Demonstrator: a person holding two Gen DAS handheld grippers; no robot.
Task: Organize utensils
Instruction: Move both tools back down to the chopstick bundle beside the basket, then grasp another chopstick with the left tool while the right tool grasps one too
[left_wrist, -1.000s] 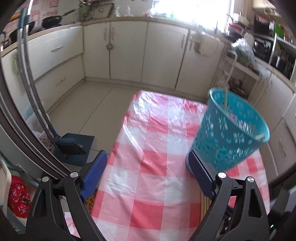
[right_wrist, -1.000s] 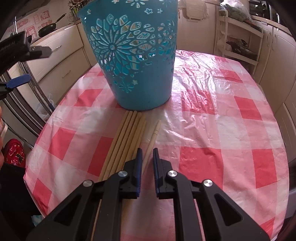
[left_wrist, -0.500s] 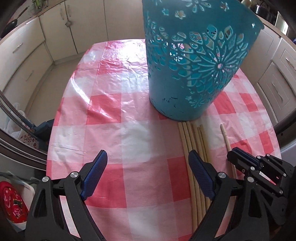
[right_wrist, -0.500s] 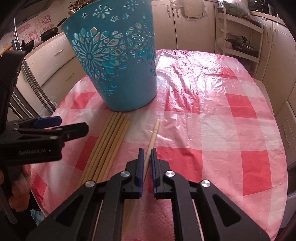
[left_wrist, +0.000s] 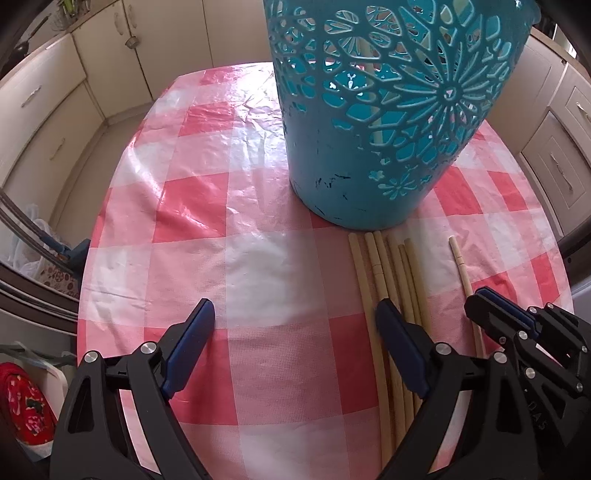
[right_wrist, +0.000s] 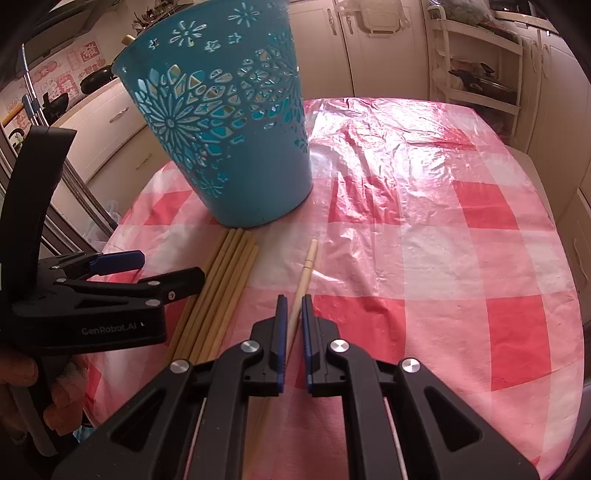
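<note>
A teal cut-out basket (left_wrist: 369, 166) (right_wrist: 236, 155) stands upright on the red-checked table (left_wrist: 184, 184), with a chopstick (left_wrist: 371, 74) leaning inside it. Several wooden chopsticks (left_wrist: 391, 273) (right_wrist: 225, 266) lie bundled in front of the basket. One single chopstick (left_wrist: 460, 262) (right_wrist: 308, 258) lies apart to their right. My left gripper (left_wrist: 294, 308) (right_wrist: 168, 266) is wide open and holds nothing; its right finger hangs over the bundle. My right gripper (right_wrist: 291, 299) (left_wrist: 480, 295) is shut just above the single chopstick, which shows through the narrow slit between the jaws.
Cream kitchen cabinets (left_wrist: 48, 122) ring the table, and a white shelf rack (right_wrist: 476, 66) stands at the back right. A red patterned bag (left_wrist: 22, 406) sits off the table's left edge. A hand (right_wrist: 55, 398) holds the left gripper's handle.
The left gripper dropped and tipped down toward the table, so the basket and chopsticks now fill its view. The right gripper slid right, from over the bundle to over the single chopstick.
</note>
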